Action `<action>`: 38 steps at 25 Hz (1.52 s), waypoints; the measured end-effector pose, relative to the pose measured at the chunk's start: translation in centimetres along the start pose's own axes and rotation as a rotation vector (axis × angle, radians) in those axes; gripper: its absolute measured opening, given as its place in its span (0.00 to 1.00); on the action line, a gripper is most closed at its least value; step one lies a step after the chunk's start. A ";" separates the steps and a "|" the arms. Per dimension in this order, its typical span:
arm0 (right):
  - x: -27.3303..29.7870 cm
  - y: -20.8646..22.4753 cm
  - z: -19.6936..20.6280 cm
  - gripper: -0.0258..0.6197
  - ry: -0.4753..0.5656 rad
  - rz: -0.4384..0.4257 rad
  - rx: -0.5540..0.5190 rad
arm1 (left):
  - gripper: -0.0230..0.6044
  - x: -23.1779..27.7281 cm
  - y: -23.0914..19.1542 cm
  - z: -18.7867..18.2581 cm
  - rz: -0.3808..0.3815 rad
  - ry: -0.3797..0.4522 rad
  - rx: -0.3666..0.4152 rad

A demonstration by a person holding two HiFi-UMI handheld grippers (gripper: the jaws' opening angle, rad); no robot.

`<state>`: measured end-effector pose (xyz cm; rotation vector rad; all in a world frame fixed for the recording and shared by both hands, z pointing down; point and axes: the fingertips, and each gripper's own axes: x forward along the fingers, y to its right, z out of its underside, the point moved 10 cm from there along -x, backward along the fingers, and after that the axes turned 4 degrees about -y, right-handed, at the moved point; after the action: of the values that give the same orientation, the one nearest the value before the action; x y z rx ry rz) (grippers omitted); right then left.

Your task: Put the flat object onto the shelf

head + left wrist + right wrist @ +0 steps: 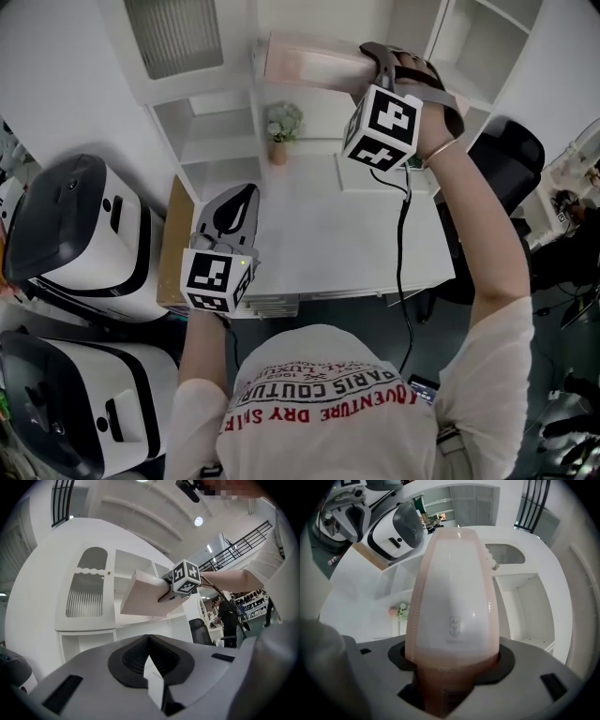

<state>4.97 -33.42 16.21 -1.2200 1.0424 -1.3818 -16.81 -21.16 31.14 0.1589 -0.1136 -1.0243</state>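
I grip the flat box point(309, 62) endwise in the right tongs point(371, 64), ready to slide it onto the shelf point(208, 148) ahead; left tongs point(232, 208) closed, empty.

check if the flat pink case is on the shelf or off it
Off it: the right gripper clamps the flat pink case by one end, raised before the shelf unit.

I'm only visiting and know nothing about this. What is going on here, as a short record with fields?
Right gripper: clamped on a flat pink case, held up in front of the white shelf
Left gripper: shut, empty, held low by the desk
Case: not yet on the shelf
Also there: potted plant beside the shelf
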 end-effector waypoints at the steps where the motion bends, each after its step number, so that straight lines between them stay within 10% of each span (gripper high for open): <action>1: 0.8 -0.3 -0.4 0.53 -0.002 -0.009 -0.017 | 0.06 0.1 -0.4 0.1 0.001 0.000 0.000; 11: 6.3 -3.1 -2.5 0.58 -0.025 -0.019 -0.122 | 0.06 1.7 -3.1 1.2 0.010 0.002 0.001; 38: 18.0 -3.9 -2.0 0.71 0.002 -0.400 -0.032 | 0.06 11.1 -4.2 1.4 -0.052 -0.013 0.001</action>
<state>2.21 -50.64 22.53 -1.5079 0.8519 -1.6727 -14.83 -32.94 31.97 0.1573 -0.1223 -1.0774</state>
